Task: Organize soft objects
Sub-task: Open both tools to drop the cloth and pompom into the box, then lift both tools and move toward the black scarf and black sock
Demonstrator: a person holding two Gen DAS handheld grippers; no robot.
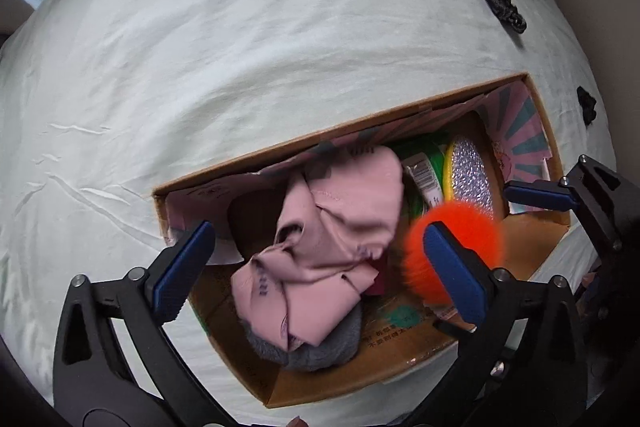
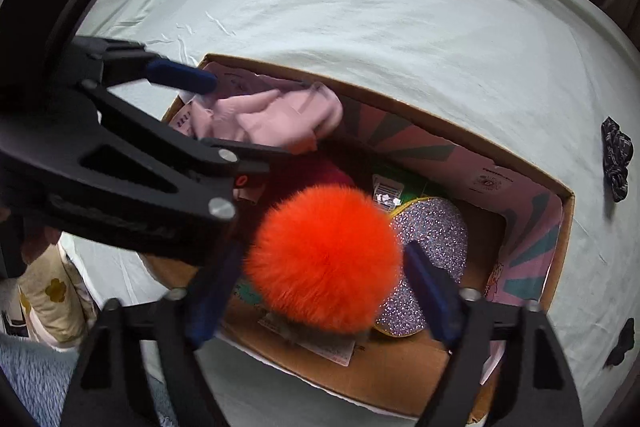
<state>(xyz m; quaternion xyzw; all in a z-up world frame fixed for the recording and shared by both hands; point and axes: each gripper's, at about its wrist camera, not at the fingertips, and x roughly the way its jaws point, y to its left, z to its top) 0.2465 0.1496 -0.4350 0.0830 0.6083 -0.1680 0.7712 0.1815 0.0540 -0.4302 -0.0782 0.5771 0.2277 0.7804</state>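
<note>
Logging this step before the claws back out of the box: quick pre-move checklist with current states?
1. Right claw open: ok; both fingers stand apart from the orange pom-pom.
2. Pom-pom inside the cardboard box: ok by outline; whether it rests on the contents, cannot tell.
3. Left claw open: ok; jaws wide above the pink cloth, nothing held.
4. Pink cloth inside the box: ok.
5. Claws clear of each other: cannot tell; the left one crosses close in the right wrist view.
6. All soft items boxed: not ok; black scrunchie lies on the sheet.
</note>
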